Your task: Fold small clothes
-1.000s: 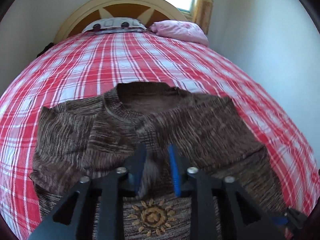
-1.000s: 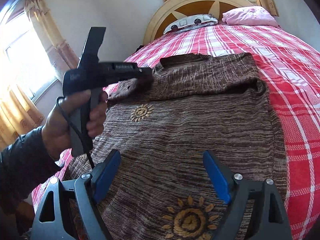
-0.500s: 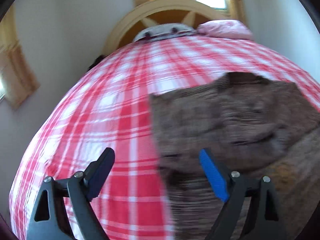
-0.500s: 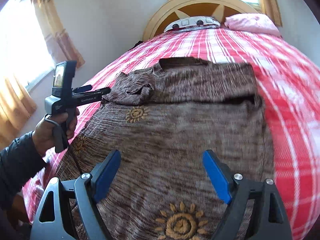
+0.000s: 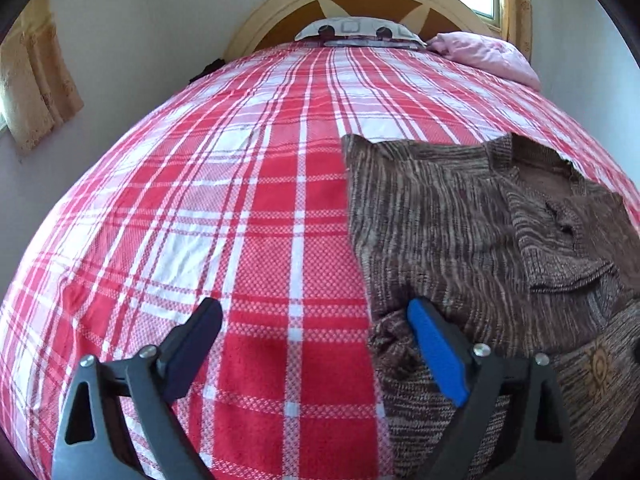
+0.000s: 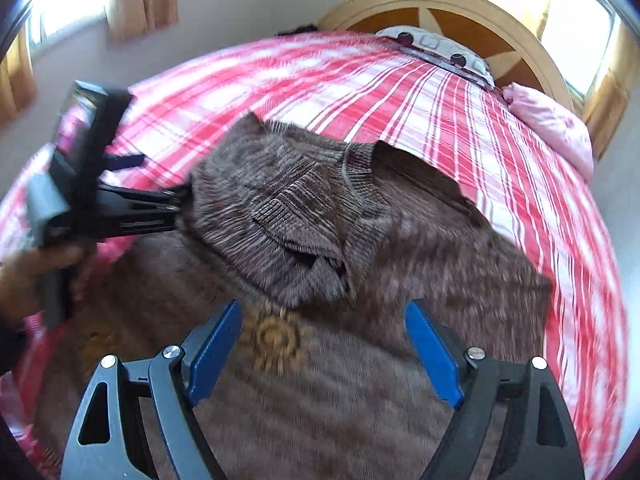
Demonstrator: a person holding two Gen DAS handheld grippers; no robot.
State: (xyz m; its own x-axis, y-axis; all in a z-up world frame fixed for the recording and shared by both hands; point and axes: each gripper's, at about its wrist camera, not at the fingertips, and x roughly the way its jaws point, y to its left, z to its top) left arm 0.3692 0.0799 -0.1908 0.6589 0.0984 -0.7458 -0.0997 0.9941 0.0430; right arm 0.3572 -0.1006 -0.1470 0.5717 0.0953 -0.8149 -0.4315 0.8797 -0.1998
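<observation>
A brown marled knit sweater (image 5: 460, 232) with embroidered gold sun motifs lay spread on a bed covered in a red-and-white plaid sheet (image 5: 240, 208), one sleeve already folded across its chest. The left gripper (image 5: 316, 354), its jaws having just been opening, stood wide apart over the sweater's side edge, one blue pad (image 5: 436, 356) above the knit and the other above bare sheet, nothing pressed between them. The right gripper (image 6: 324, 352) hovered over the sweater's front near a sun motif (image 6: 274, 338), fingers likewise spread and empty; the picture was blurred. A person's hand (image 6: 28, 276) carried the left tool at the garment's far side. The loose knit looked likely to slip or bunch: a grab taking only the top layer at the edge could drag the folded sleeve (image 6: 296, 224) out of place, and an uneven pull between hands could skew the next fold.
</observation>
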